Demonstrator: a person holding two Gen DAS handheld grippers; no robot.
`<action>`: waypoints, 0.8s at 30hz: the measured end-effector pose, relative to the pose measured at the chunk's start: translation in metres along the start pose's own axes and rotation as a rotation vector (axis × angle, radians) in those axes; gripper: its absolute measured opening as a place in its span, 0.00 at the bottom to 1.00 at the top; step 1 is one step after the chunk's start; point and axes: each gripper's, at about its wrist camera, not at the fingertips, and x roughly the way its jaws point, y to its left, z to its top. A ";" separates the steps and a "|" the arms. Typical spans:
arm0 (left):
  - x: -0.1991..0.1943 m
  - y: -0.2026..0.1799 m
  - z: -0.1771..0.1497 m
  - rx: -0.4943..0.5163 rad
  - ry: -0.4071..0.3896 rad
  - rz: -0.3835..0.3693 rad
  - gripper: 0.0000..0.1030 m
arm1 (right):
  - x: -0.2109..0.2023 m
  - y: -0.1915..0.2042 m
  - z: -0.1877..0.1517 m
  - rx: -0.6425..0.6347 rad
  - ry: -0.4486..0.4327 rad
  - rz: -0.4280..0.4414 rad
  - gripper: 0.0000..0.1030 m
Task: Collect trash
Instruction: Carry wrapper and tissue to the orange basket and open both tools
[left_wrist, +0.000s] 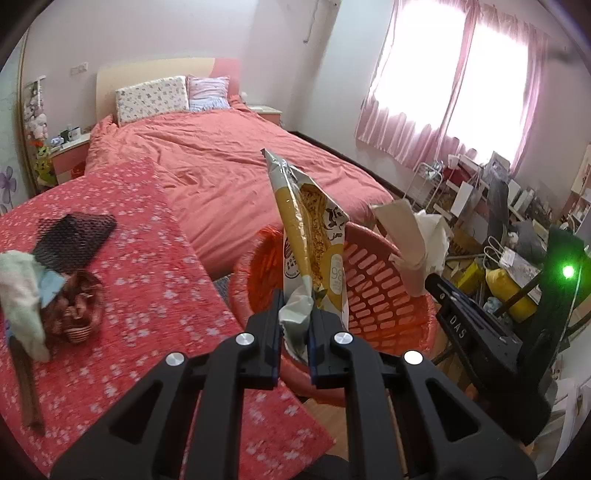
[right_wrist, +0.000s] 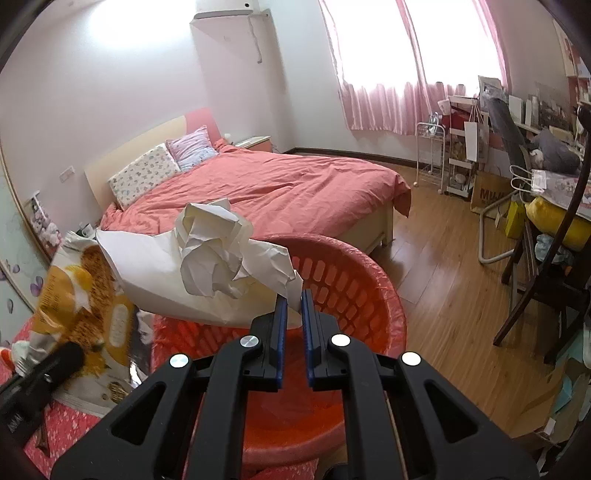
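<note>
My left gripper (left_wrist: 295, 314) is shut on the crumpled end of a yellow and silver snack wrapper (left_wrist: 310, 236), which stands up over the near rim of the red plastic basket (left_wrist: 384, 291). My right gripper (right_wrist: 291, 302) is shut on a corner of crumpled white paper (right_wrist: 207, 266), held above the red basket (right_wrist: 354, 280). In the left wrist view the right gripper's black body and its paper (left_wrist: 413, 236) hang over the basket's right side. The right wrist view shows the snack wrapper (right_wrist: 88, 302) blurred at the left.
A table with a red flowered cloth (left_wrist: 147, 295) carries a wicker basket (left_wrist: 79, 314), a black mesh piece (left_wrist: 74, 236) and a white cloth (left_wrist: 18, 295). The bed (right_wrist: 280, 192) lies behind. A chair (right_wrist: 546, 288) and cluttered shelves (right_wrist: 465, 155) stand at the right.
</note>
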 end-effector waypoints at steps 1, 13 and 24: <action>0.005 -0.002 0.000 0.002 0.006 -0.004 0.12 | 0.002 -0.002 0.001 0.006 0.003 0.002 0.08; 0.042 0.004 -0.003 -0.002 0.065 0.062 0.51 | 0.010 -0.002 0.004 -0.013 -0.006 0.001 0.58; -0.003 0.059 -0.020 -0.046 0.012 0.245 0.82 | -0.008 0.014 -0.002 -0.103 -0.001 0.006 0.73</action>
